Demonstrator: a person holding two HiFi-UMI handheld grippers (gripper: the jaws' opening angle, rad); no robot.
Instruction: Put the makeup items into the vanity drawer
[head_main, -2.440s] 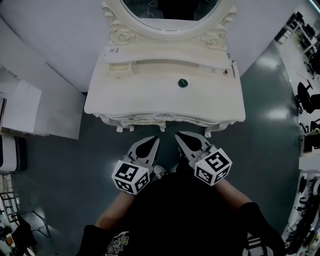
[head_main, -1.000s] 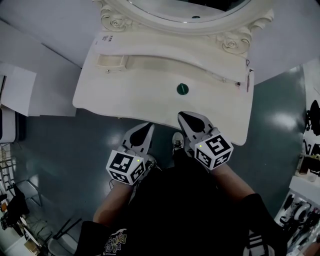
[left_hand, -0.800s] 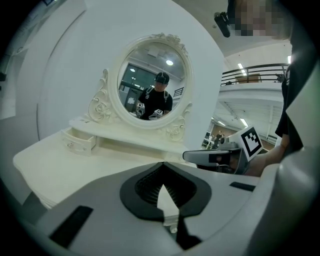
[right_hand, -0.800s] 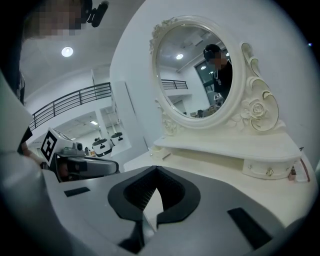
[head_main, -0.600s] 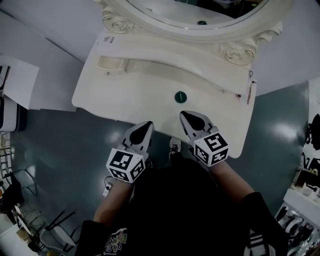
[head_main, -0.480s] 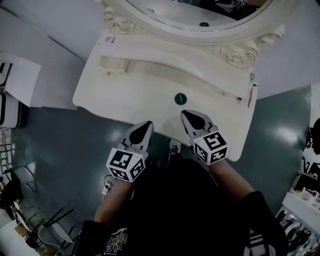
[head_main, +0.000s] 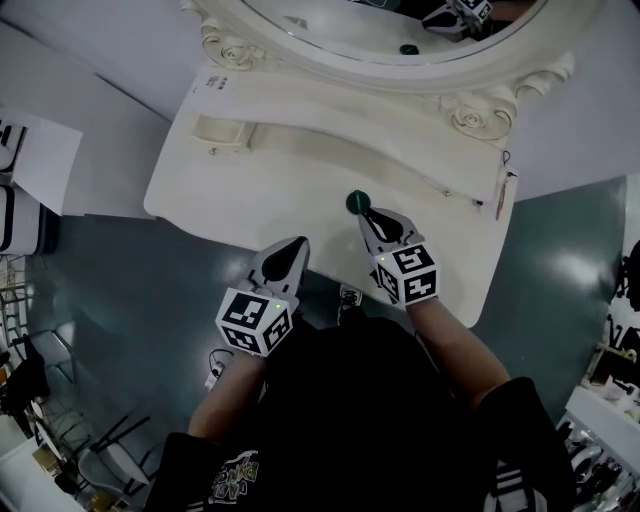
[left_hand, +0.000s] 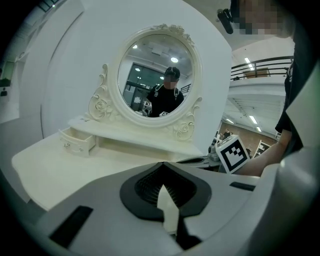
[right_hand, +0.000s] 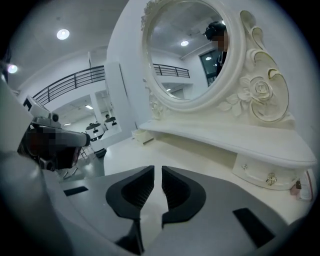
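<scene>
Two sets of jaws stood in different states. On the left gripper the jaws were pressed together at the tips, with nothing between them. On the right gripper the jaws stood a narrow slit apart, also empty, and only the vanity top showed through the slit.

In the head view, the right gripper's tips lay just beside the round green makeup item, which sat on the vanity top. We could not confirm contact. We judged this placement to be the approach for a pick, and the slit looked too narrow for the item. The left gripper hung at the front edge of the vanity, near the person's body. We judged it held back to leave the right side clear.

The small drawer stood out from the left end of the raised shelf, well apart from the item. It looked ready to receive the item.
</scene>
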